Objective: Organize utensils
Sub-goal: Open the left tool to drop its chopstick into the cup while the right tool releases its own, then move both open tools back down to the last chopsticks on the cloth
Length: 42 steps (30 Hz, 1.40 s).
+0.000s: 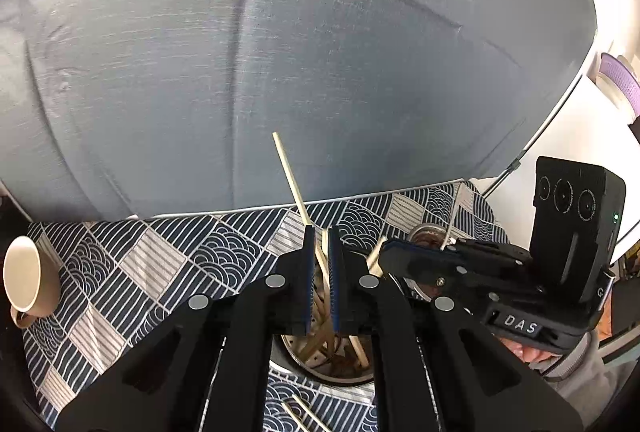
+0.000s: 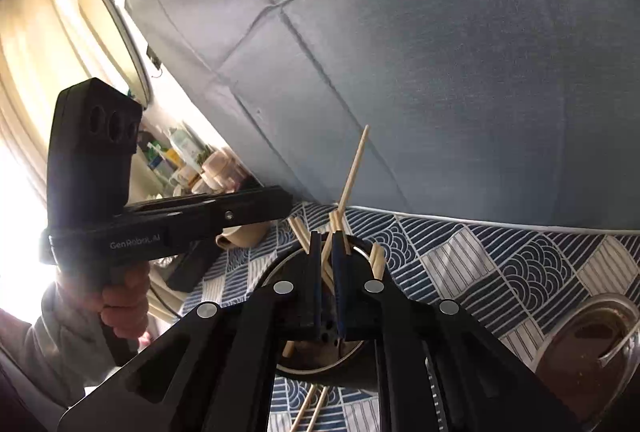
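my left gripper (image 1: pixel 322 232) sits low over a round dark utensil holder (image 1: pixel 320 372) with a perforated metal inner wall, its jaws drawn nearly together and pinching one pale wooden chopstick (image 1: pixel 289 175) that runs up and to the left past the fingertips, its tip against the blue-grey quilted cushion (image 1: pixel 280 51) behind the table. more chopsticks lean inside the holder below the jaws, crossing each other. my right gripper (image 2: pixel 327 236) hangs over the same holder (image 2: pixel 356 356) from the other side, jaws likewise almost closed, gripping a second chopstick (image 2: pixel 354 167) that slants up and to the right; several others stand in the holder just beside the fingers. two loose chopsticks (image 2: pixel 310 408) lie on the patterned navy-and-white tablecloth (image 2: pixel 460 264) in front of the holder, at the bottom edge of the view. in the left wrist view the right gripper (image 1: pixel 384 250) comes in from the right, near the holder's far rim. a beige mug (image 1: pixel 28 280) lies on its side at the cloth's left edge, well apart from the holder. a clear glass cup with brown contents (image 2: pixel 592 352) stands on the cloth to the right. a hand (image 2: pixel 120 308) in a grey sleeve grips the left tool's handle in the right wrist view.
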Available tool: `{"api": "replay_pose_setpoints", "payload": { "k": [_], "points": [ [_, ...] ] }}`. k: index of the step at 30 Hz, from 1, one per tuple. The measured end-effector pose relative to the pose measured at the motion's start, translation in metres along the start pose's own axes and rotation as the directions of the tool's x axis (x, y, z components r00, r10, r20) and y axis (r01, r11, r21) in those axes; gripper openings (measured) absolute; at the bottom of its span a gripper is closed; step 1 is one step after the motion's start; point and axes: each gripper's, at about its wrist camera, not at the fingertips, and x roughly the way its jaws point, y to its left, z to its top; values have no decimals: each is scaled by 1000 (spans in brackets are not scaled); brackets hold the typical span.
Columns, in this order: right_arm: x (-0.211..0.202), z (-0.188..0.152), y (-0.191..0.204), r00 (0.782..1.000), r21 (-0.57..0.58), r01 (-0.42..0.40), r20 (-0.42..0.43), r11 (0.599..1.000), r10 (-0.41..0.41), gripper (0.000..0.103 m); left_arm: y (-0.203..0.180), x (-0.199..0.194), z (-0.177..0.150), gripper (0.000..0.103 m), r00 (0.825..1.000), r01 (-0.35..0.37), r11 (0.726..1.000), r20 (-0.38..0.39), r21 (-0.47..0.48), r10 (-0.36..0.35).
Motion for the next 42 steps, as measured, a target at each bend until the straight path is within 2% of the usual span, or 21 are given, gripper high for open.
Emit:
{"api": "replay_pose_setpoints", "payload": {
  "k": [5, 9, 19, 21, 22, 28, 32, 38, 42],
  "points": [
    [-10, -2, 13, 1000, -20, 30, 2, 999, -30, 8, -1, -15, -7, 11, 1000, -29, 1000, 1, 4, 29],
    [-19, -5, 24, 998, -34, 58, 2, 998, -58, 8, 0, -30, -15, 32, 999, -39, 999, 11, -7, 39],
    [-38, -20, 51, 993, -67, 117, -12, 991, -118, 10, 3, -59, -37, 48, 997, -69, 997, 23, -22, 69],
    [-40, -25, 55, 991, -72, 129, -20, 989, -131, 24, 4, -61, -44, 51, 997, -77, 997, 14, -23, 77],
    [-41, -28, 57, 991, -75, 131, -20, 989, -133, 26, 6, -62, -48, 53, 997, -78, 996, 5, -29, 79],
    [-45, -48, 64, 984, -90, 165, -55, 982, -171, 33, 13, -59, -72, 58, 995, -91, 994, -44, -62, 89],
    [-48, -60, 64, 978, -89, 188, -71, 978, -194, 45, 17, -54, -89, 64, 991, -112, 991, -83, -73, 106],
    [-48, -79, 59, 965, -75, 231, -112, 970, -238, 55, 22, -36, -118, 72, 975, -162, 984, -168, -71, 148],
    [-44, -92, 53, 952, -49, 260, -150, 964, -265, 61, 23, -26, -137, 77, 965, -170, 982, -213, -80, 150]
  ]
}}
